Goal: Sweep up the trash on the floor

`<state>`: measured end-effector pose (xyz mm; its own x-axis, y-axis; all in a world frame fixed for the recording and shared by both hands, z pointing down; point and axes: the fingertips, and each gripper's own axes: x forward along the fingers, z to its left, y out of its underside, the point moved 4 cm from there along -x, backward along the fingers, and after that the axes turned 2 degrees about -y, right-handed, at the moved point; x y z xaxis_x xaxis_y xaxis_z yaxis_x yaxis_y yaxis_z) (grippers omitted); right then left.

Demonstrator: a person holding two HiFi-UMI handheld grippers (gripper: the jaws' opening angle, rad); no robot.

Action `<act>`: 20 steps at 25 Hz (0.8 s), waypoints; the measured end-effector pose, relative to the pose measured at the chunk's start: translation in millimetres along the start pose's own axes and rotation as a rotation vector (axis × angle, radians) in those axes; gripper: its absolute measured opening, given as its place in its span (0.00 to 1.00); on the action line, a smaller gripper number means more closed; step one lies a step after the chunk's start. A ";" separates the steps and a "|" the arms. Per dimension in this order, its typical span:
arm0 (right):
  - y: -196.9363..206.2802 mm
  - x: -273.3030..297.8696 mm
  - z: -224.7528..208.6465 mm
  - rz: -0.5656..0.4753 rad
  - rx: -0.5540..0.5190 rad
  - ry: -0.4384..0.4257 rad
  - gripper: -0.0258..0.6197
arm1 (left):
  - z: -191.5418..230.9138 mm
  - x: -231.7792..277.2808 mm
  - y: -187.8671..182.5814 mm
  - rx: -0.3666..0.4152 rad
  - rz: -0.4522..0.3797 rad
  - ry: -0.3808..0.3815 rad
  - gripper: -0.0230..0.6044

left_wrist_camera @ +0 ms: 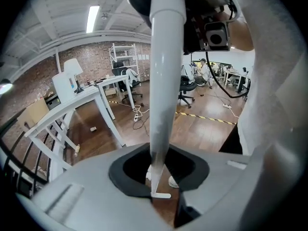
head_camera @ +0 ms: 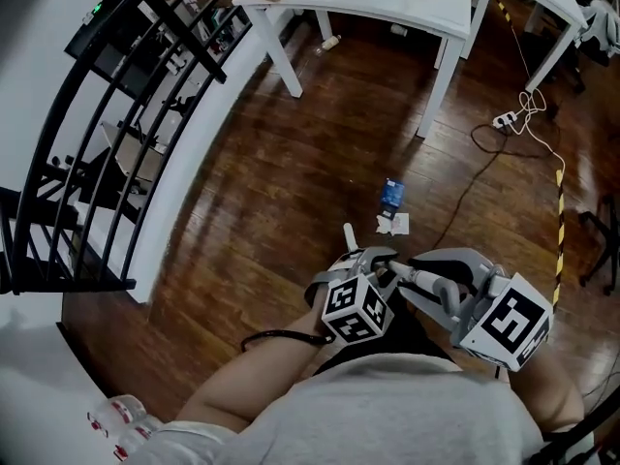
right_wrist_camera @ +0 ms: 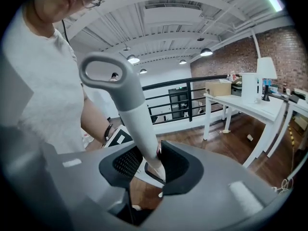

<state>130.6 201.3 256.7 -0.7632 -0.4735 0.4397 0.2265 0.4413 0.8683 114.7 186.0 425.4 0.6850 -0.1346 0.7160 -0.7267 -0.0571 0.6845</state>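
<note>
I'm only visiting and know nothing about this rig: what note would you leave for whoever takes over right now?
Left gripper: shut on a white pole.
Right gripper: shut on a grey loop-topped handle.
Trash: a blue packet and white paper scraps lie on the wood floor, ahead of both grippers.
Done: both handles gripped; their lower ends are out of view.
Left: the sweeping itself; the trash is not yet gathered.

The dark wooden floor (head_camera: pixel 291 163) below me carries a small blue packet (head_camera: pixel 391 193), with white paper scraps (head_camera: pixel 393 224) lying just beside the packet on my side. Well beyond the packet a white desk (head_camera: pixel 387 8) stands on its legs. A white power strip (head_camera: pixel 504 120) lies off to the packet's right, and a yellow-and-black tape line (head_camera: pixel 559 223) runs farther right still.
</note>
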 end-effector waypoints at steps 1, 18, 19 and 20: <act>4.2 -2.8 13.5 0.018 -0.015 -0.010 0.23 | -13.0 -7.1 1.6 0.001 -0.001 0.009 0.18; 38.5 -89.2 107.5 0.048 -0.087 -0.146 0.23 | -145.4 -35.6 -45.9 -0.095 -0.003 -0.026 0.18; 40.9 -98.6 106.4 0.042 -0.093 -0.156 0.23 | -149.6 -32.0 -53.2 -0.101 0.000 -0.038 0.18; 43.4 -108.2 104.9 0.039 -0.099 -0.165 0.23 | -153.6 -28.2 -60.8 -0.108 0.002 -0.050 0.18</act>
<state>159.6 351.7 222.8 -0.8398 -0.3222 0.4370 0.3103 0.3757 0.8732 147.5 345.2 384.6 0.6784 -0.1837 0.7113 -0.7164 0.0495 0.6960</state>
